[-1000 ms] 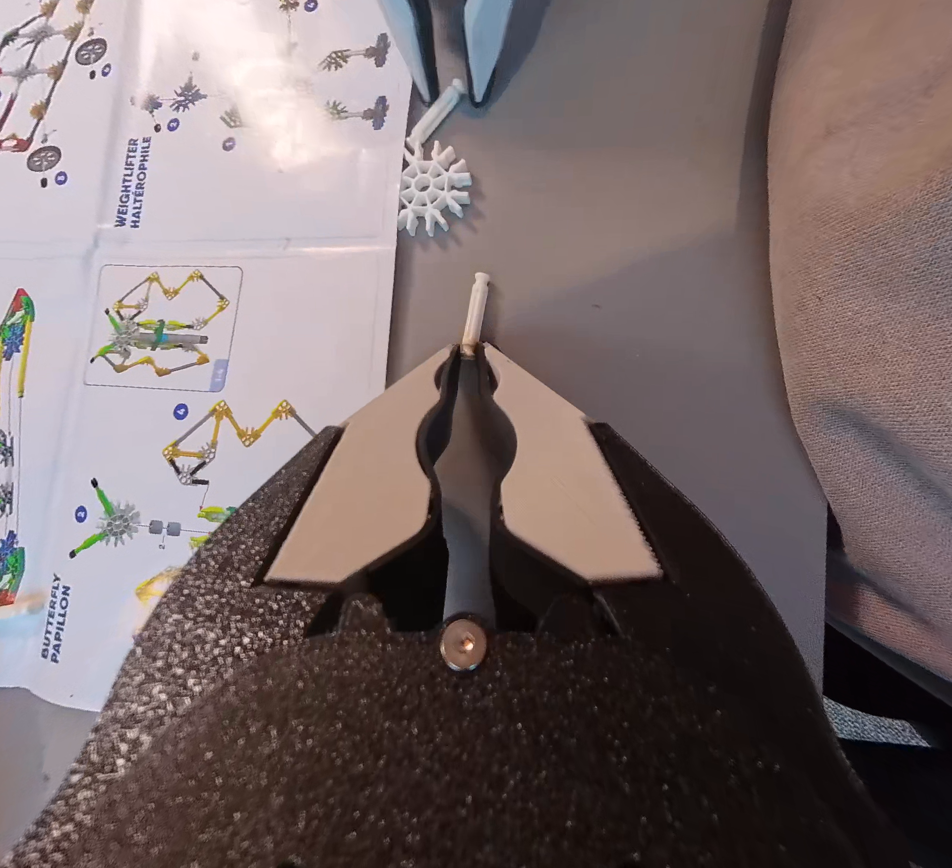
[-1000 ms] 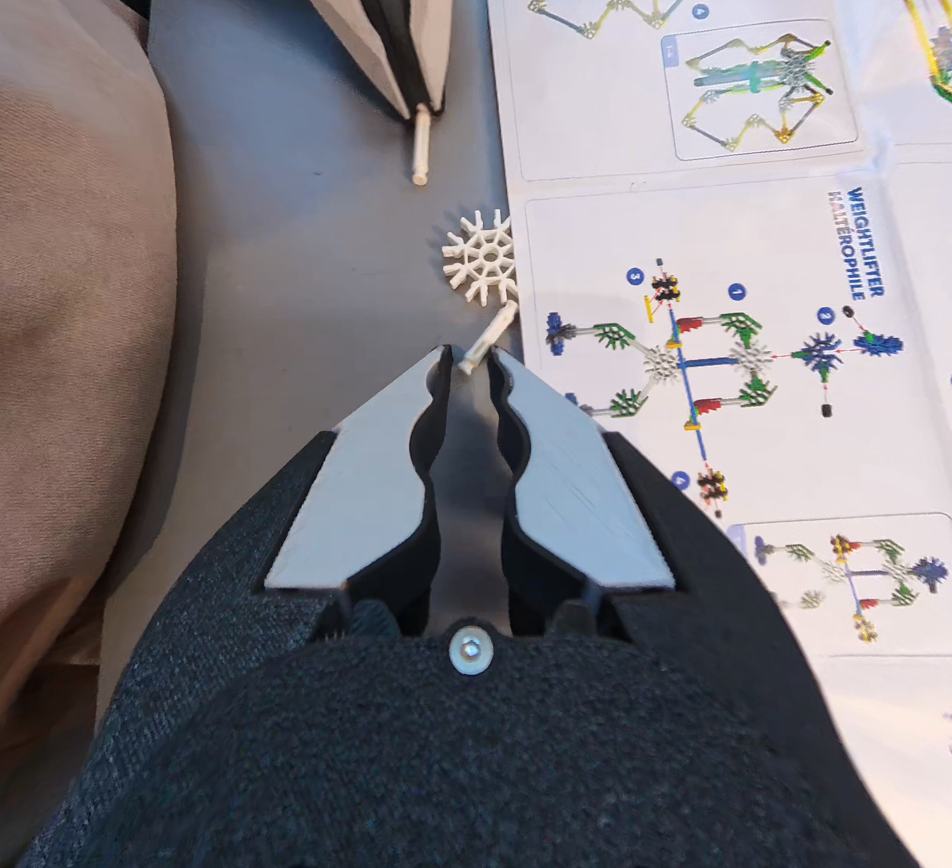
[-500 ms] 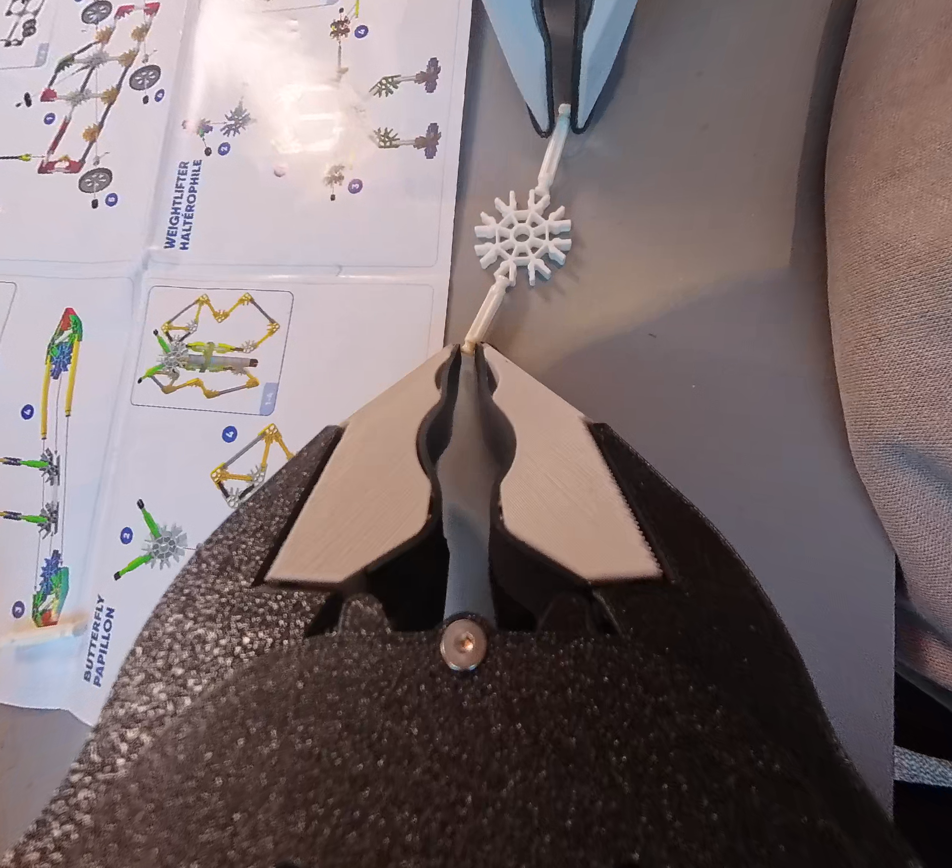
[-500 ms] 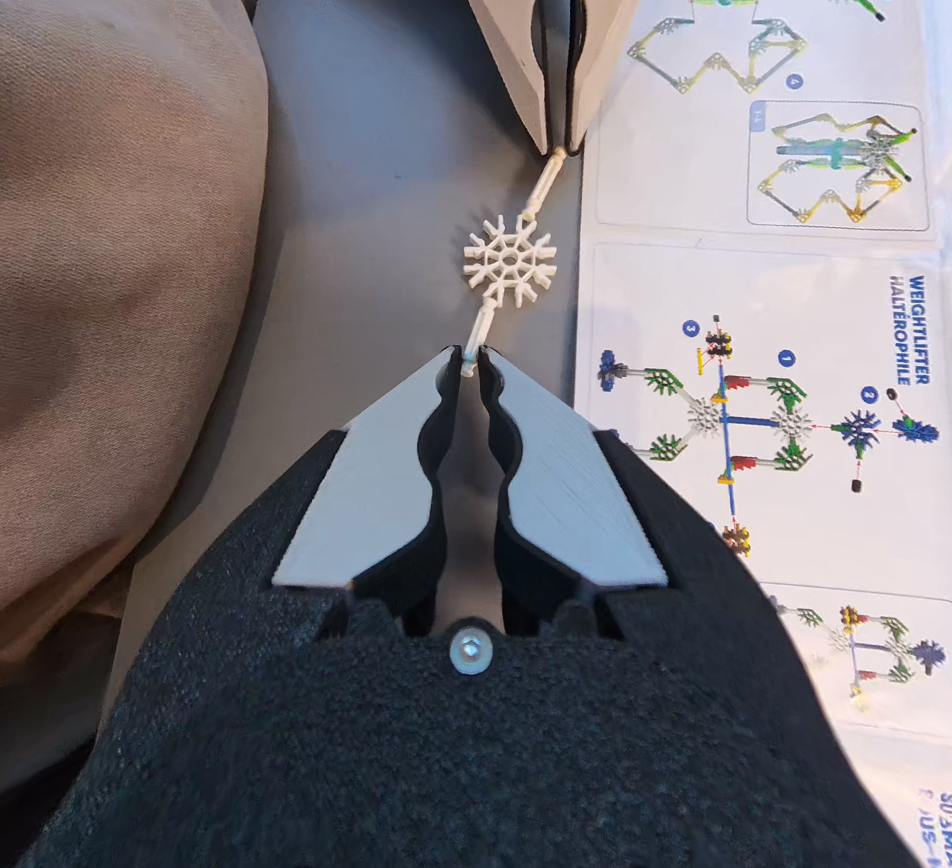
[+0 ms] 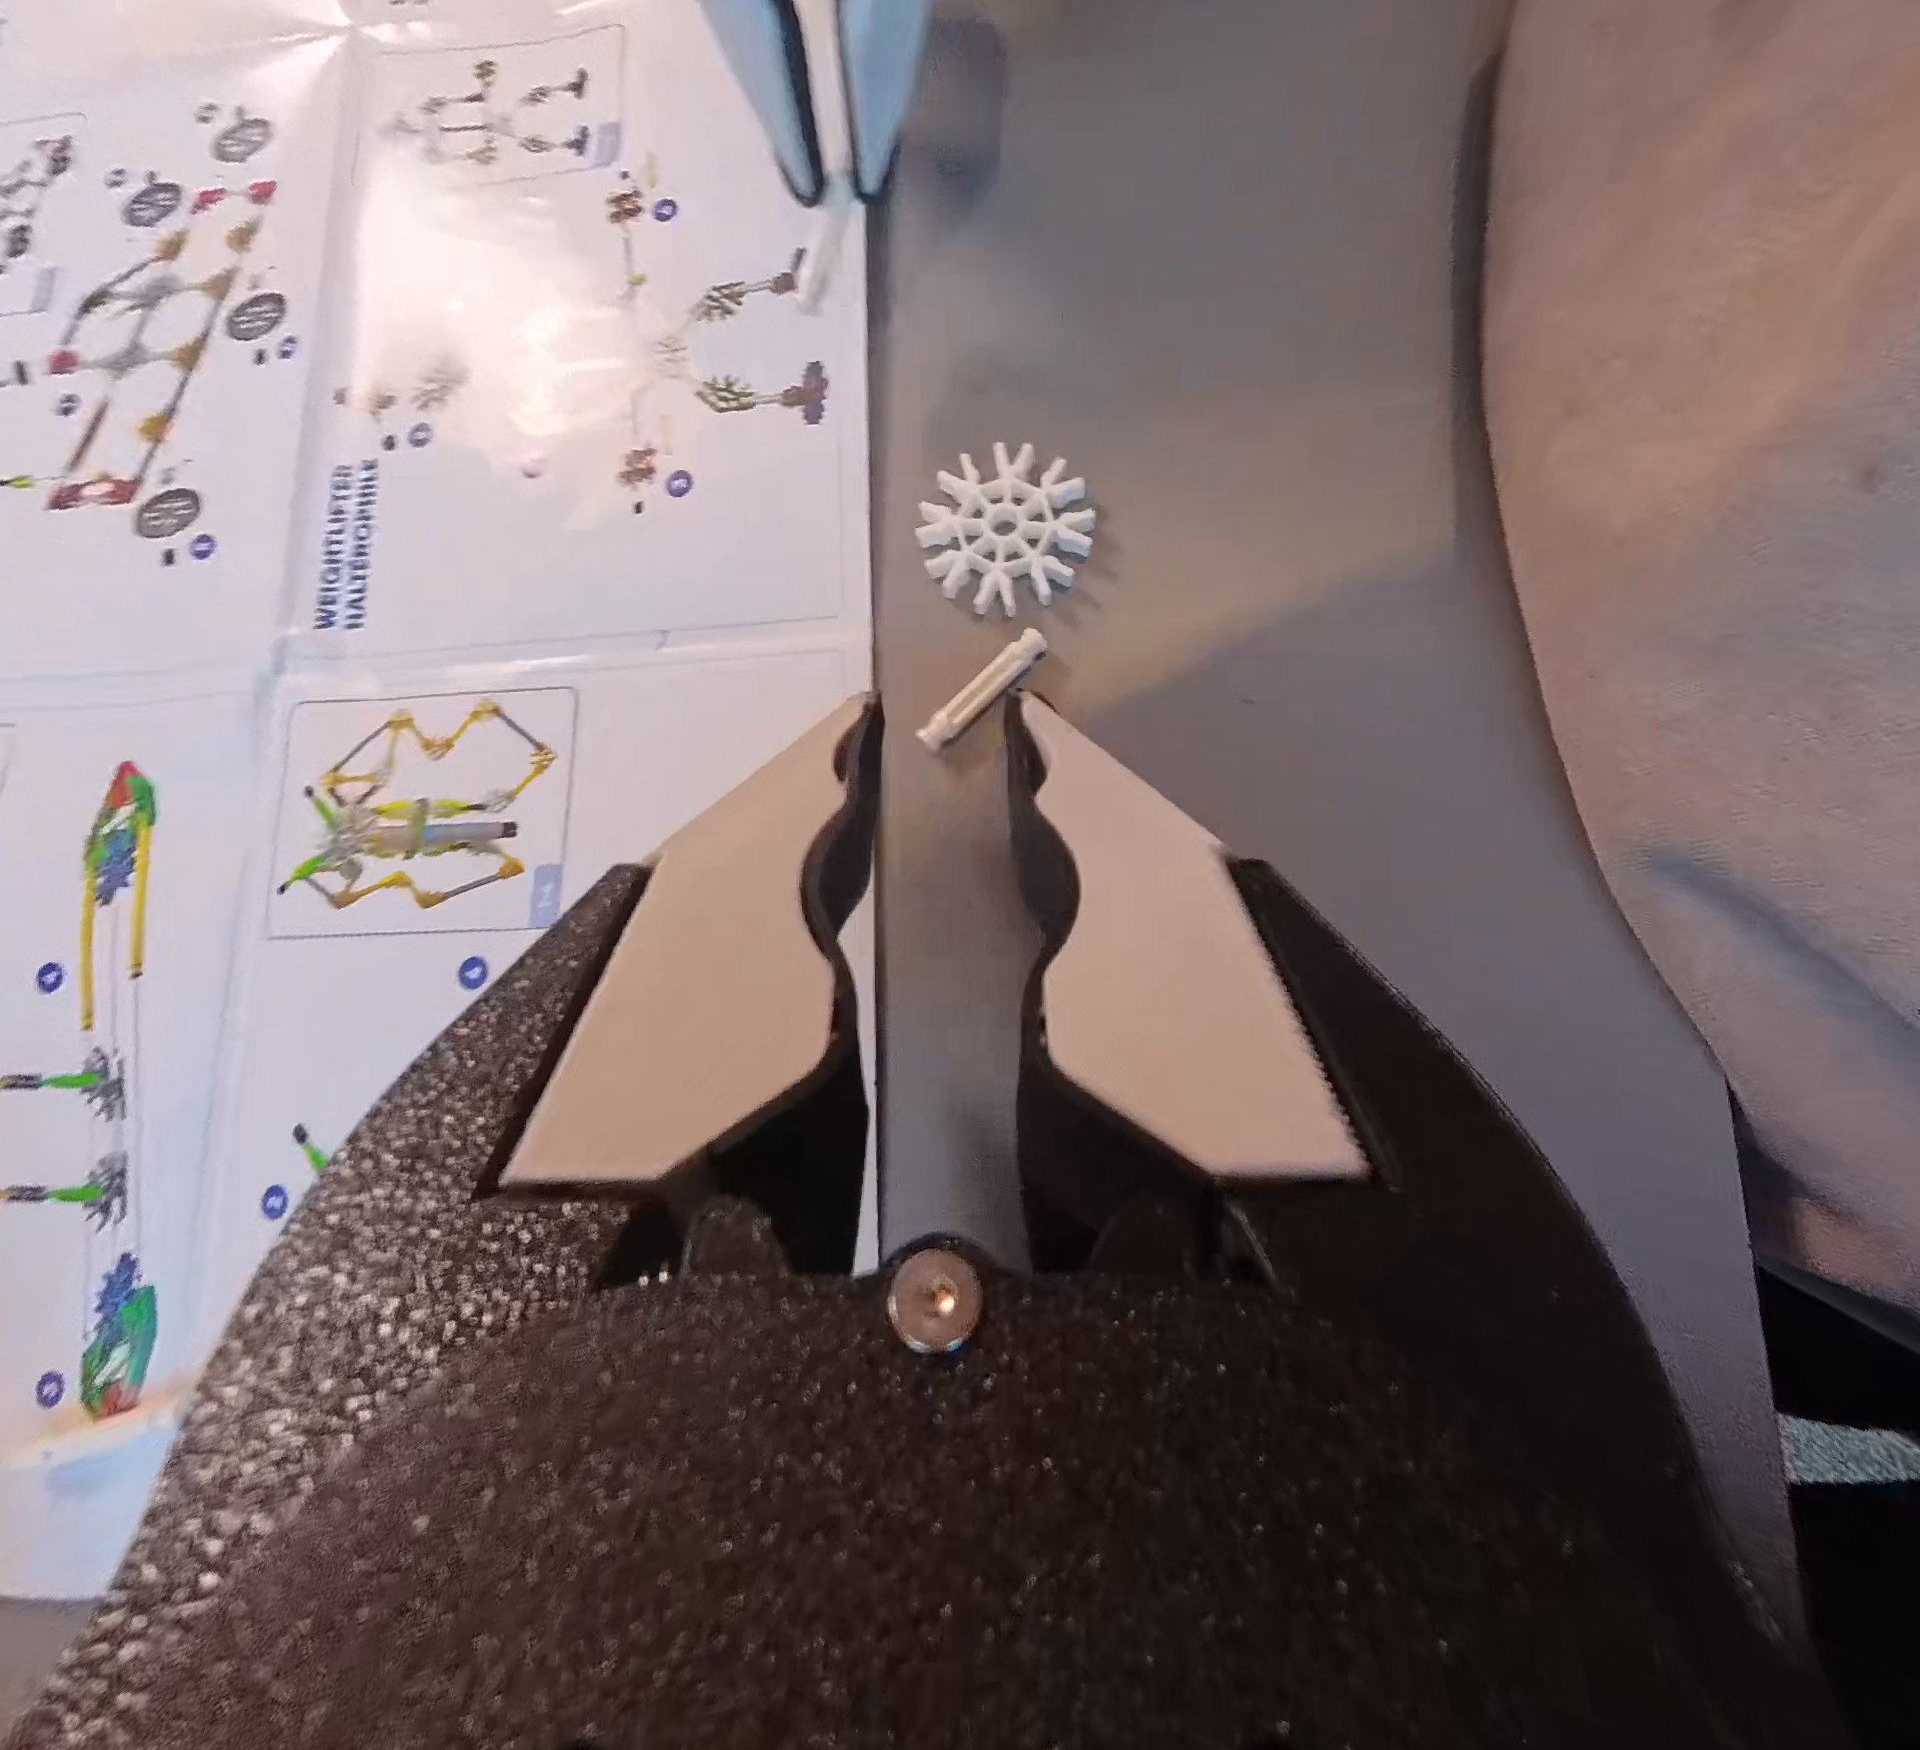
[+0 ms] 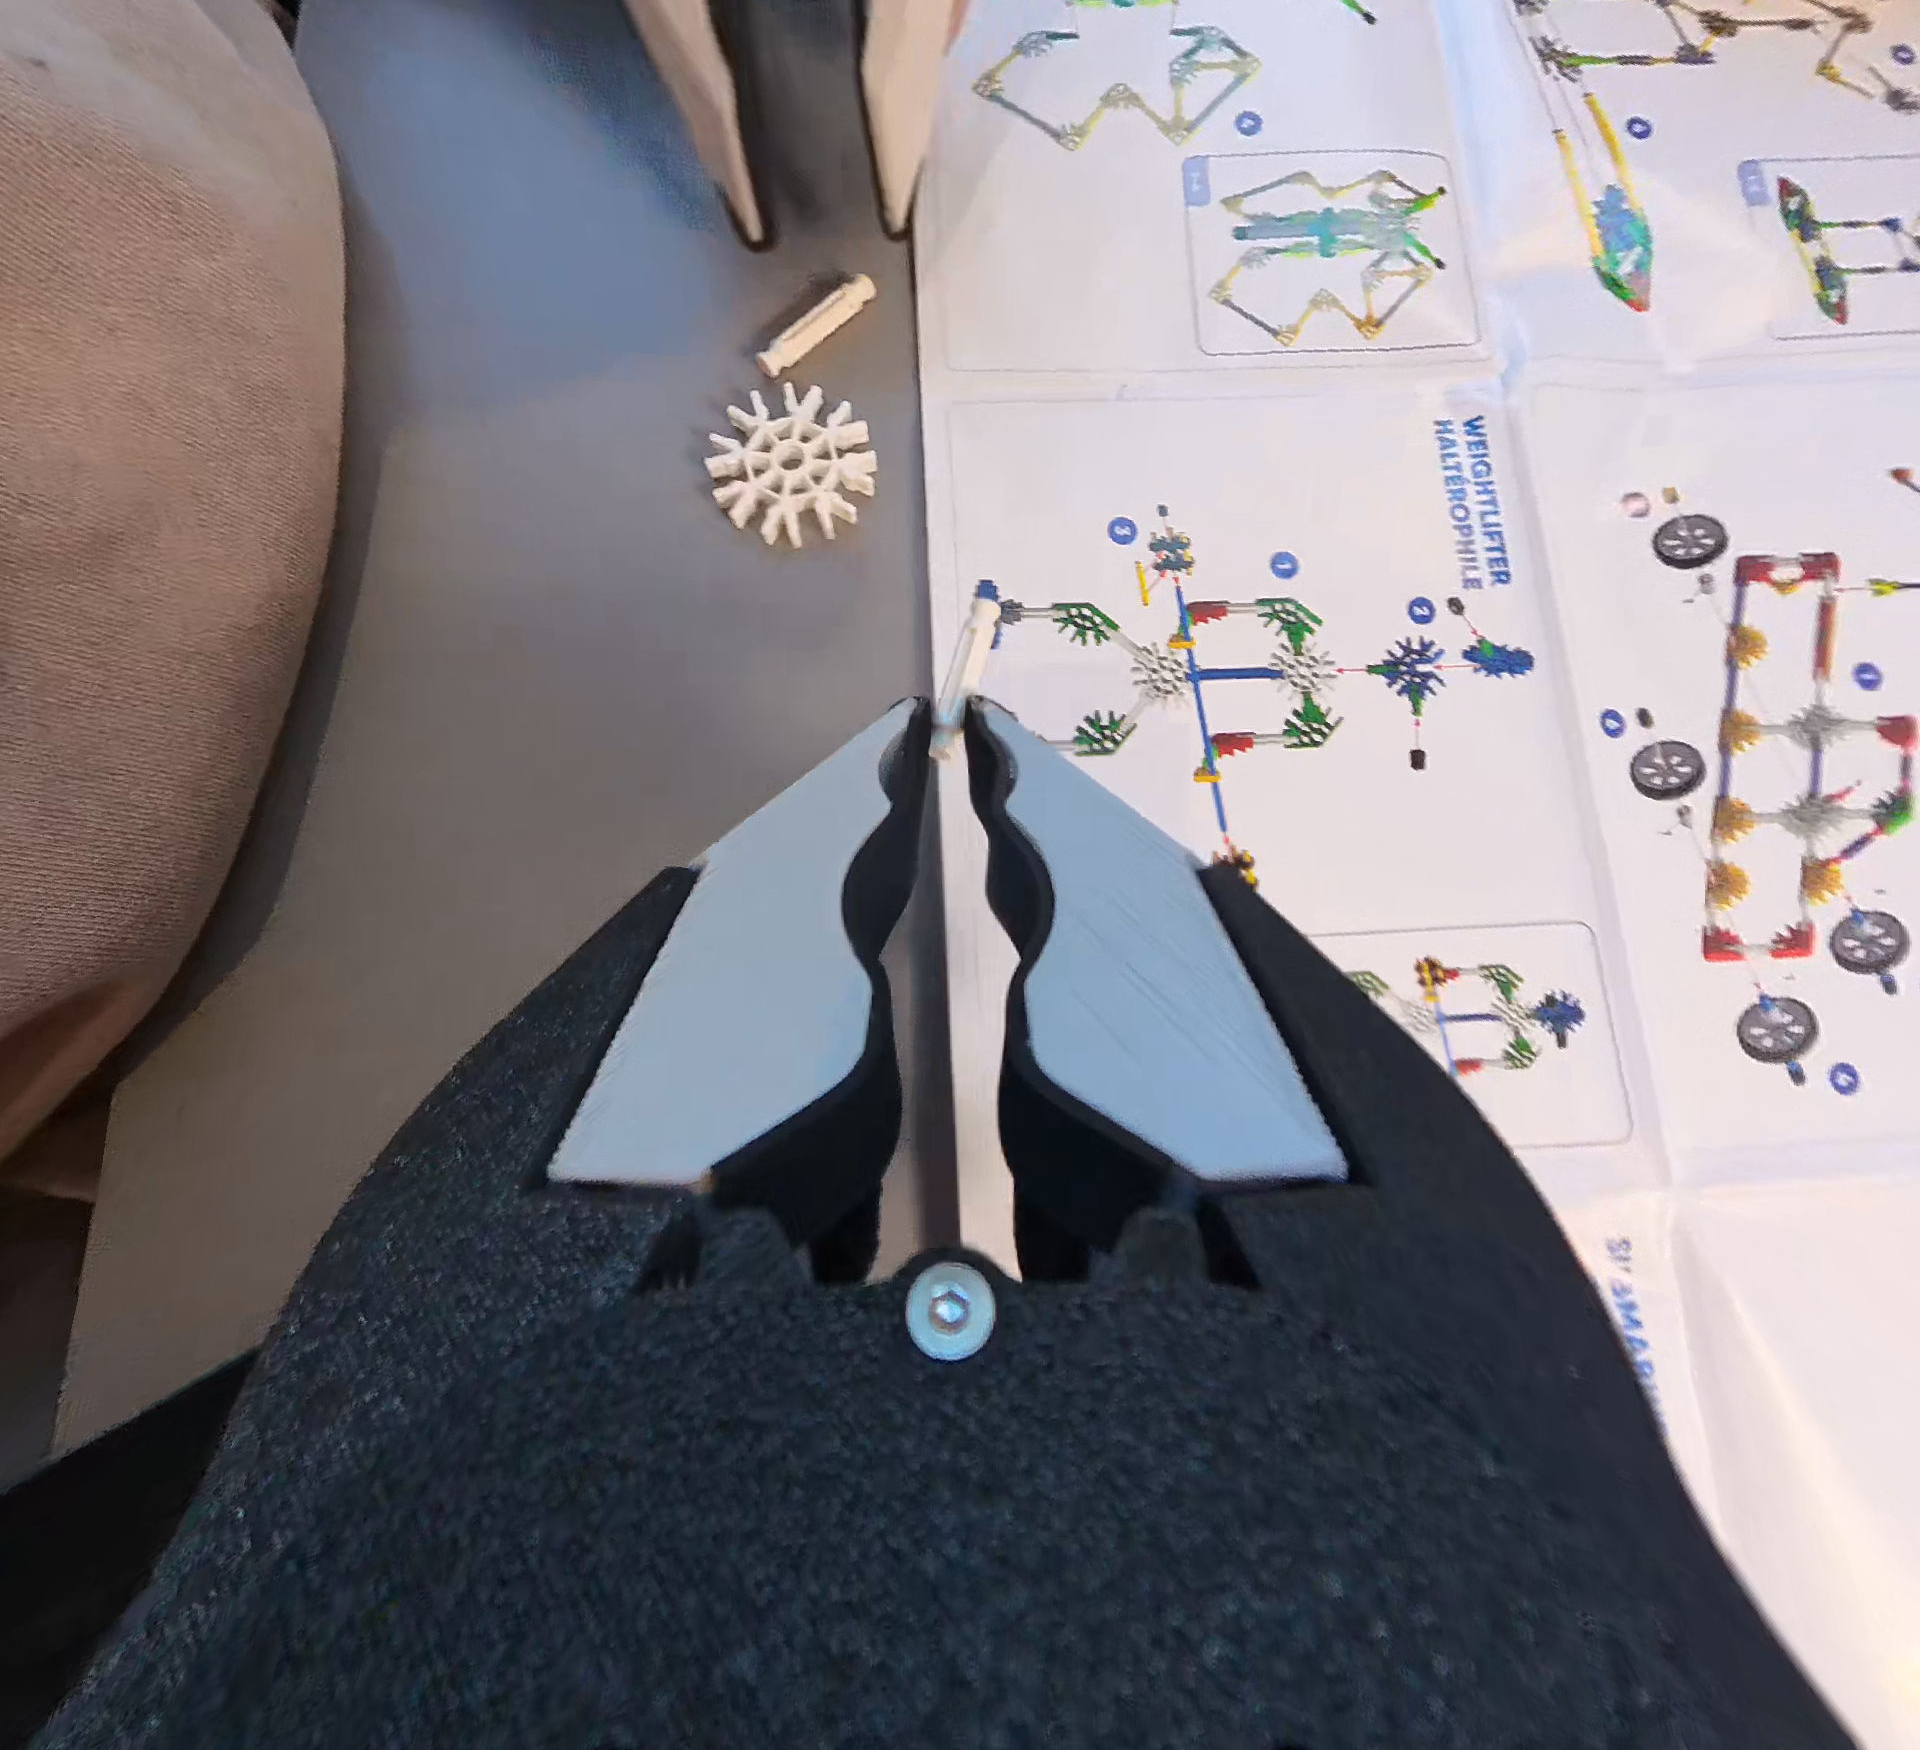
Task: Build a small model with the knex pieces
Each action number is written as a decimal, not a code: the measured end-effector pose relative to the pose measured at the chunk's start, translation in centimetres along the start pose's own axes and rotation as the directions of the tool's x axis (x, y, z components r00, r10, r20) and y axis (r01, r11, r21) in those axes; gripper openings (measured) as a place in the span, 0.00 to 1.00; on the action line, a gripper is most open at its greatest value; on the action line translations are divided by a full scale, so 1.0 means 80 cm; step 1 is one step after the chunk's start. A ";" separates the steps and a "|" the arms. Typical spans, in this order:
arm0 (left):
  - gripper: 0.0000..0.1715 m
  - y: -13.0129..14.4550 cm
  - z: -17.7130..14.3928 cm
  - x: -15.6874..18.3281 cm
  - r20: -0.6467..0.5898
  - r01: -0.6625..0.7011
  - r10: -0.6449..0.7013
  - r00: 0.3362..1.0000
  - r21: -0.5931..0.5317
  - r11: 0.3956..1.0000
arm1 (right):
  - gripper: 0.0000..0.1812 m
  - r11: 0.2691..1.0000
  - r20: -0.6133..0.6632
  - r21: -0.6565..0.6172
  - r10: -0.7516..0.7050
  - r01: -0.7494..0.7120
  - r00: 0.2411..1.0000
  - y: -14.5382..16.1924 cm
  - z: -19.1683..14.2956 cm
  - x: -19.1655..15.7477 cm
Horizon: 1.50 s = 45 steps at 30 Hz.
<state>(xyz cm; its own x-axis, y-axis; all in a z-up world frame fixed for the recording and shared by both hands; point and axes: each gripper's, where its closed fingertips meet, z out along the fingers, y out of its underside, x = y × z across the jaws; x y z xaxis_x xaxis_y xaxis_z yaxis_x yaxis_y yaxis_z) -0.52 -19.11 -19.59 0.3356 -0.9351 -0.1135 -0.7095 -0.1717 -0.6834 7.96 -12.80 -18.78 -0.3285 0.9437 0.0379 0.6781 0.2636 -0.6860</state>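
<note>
With its jaws spread, the left gripper (image 5: 943, 713) held nothing, a loose white rod (image 5: 982, 688) lying on the grey table (image 5: 1247, 350) just near of the white snowflake connector (image 5: 1006, 526), while the right gripper (image 6: 945, 713) pinched a second white rod (image 6: 964, 666) over the instruction sheet (image 6: 1351, 453), neither rod joined to the connector.

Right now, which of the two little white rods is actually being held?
The rod over the instruction sheet: the right gripper pinches its end. The other rod lies loose on the grey table beside the snowflake connector.
</note>
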 end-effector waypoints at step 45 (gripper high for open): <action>0.12 -0.003 0.018 -0.091 0.119 0.157 -0.164 0.979 0.068 0.985 | 0.22 0.996 -0.154 0.031 0.089 -0.086 0.984 -0.027 0.050 0.102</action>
<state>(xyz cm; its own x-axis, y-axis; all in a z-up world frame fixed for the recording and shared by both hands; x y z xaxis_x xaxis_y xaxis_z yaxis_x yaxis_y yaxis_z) -1.90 -11.80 -19.67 0.5190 -0.8506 -0.0845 -0.6040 -0.2949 -0.7404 1.20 -6.47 -19.93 -0.1612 0.9830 0.0882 0.6830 0.1756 -0.7090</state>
